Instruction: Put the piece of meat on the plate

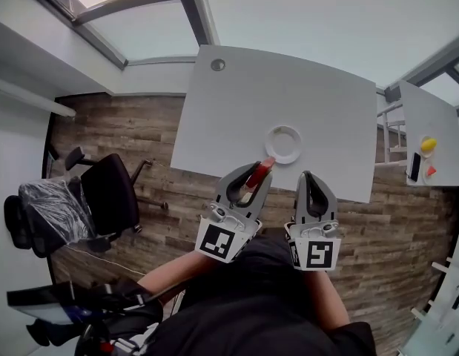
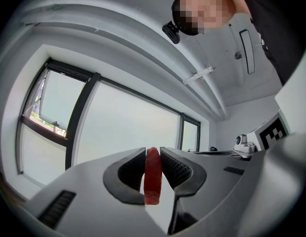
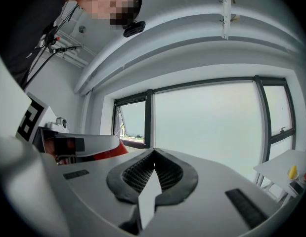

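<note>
Jaws of the left gripper [image 1: 263,170] clamp the piece of meat [image 2: 153,179] just short of the plate [image 1: 282,144], half hiding it, while the right gripper [image 1: 308,175] alongside is closed and empty.

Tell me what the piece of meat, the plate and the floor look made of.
The piece of meat is a smooth, evenly red slab with clean edges, probably a plastic or rubber toy rather than real. The plate is plain white, either plastic or ceramic; too small to tell which. The floor shows brown staggered planks with grain, so wood or wood-look laminate.
</note>
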Motion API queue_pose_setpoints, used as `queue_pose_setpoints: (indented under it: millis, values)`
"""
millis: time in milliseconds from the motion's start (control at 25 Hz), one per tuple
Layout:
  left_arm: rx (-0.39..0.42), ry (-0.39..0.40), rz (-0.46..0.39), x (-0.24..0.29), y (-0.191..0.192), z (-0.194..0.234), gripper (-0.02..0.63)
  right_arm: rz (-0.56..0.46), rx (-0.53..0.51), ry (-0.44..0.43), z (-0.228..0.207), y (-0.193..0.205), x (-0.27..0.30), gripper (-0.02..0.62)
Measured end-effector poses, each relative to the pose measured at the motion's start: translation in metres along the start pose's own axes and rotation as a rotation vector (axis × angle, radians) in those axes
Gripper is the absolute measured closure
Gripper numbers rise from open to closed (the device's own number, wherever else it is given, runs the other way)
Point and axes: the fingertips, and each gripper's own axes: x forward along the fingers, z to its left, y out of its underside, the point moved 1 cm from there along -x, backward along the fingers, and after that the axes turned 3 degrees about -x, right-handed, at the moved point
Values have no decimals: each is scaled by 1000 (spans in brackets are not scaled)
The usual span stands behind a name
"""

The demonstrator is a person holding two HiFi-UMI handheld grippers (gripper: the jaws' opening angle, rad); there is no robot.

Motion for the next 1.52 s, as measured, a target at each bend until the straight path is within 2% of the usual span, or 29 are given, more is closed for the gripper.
queue_pose_setpoints:
  millis: [240, 440, 640, 1000, 1200, 1520]
  values:
    - [5, -10, -1, 11, -2, 2, 511, -18, 13, 6, -11, -7, 5, 592]
    - [1, -29, 8, 23, 3, 7, 511, -13, 3, -32, -14, -7, 15, 592]
    - [6, -45, 13, 41, 6, 4, 511, 3, -5, -31, -35, -9, 25, 592]
    - [2, -61, 71, 71, 32, 2, 511, 10, 18, -32, -66, 2, 39, 592]
    - [-44, -70, 100, 82, 51, 5, 511, 16, 31, -39, -74, 12, 43, 592]
    - [-41, -93, 148, 101, 83, 1, 511, 16, 23, -59, -90, 17, 46, 592]
